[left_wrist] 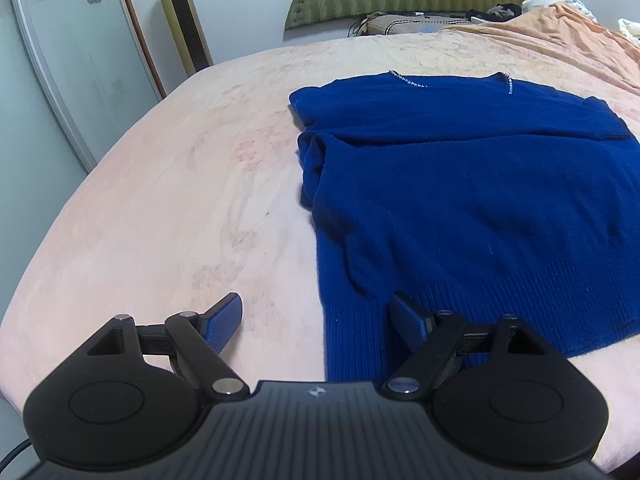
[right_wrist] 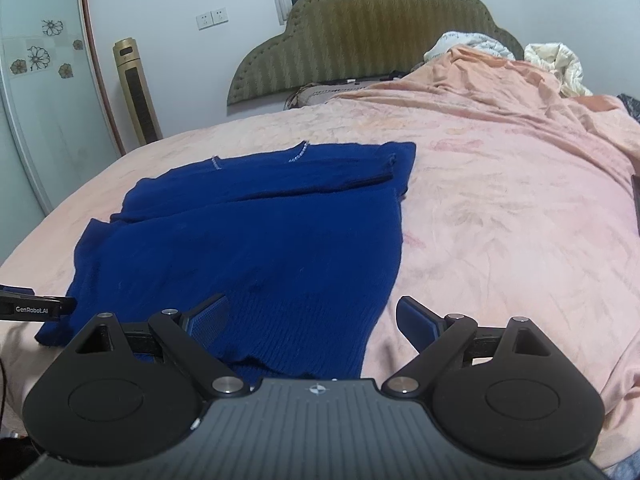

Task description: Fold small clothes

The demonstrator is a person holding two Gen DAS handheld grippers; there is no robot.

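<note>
While a blue sweater (left_wrist: 460, 184) lies flat on the pink bed (left_wrist: 160, 200), sleeves folded in, the left gripper (left_wrist: 316, 312) and right gripper (right_wrist: 312, 316) hover spread and empty over its hem corners; pinch both corners evenly, then lift together.

One sweater, two grippers, one bed

One blue sweater (left_wrist: 460, 200) lies on the single bed (left_wrist: 160, 200), with two bright trim strips at its neckline. Two grippers show: the left gripper (left_wrist: 316, 316) and the right gripper (right_wrist: 312, 316), each with two fingers, four in all. One headboard (right_wrist: 360, 28) stands behind the bed. One gold tower fan (right_wrist: 134, 92) stands by the wall. Two wall sockets (right_wrist: 211, 19) sit side by side. One sliding door (right_wrist: 36, 80) carries four flower stickers in the right wrist view. One pillow (left_wrist: 392, 24) lies under the headboard.
</note>
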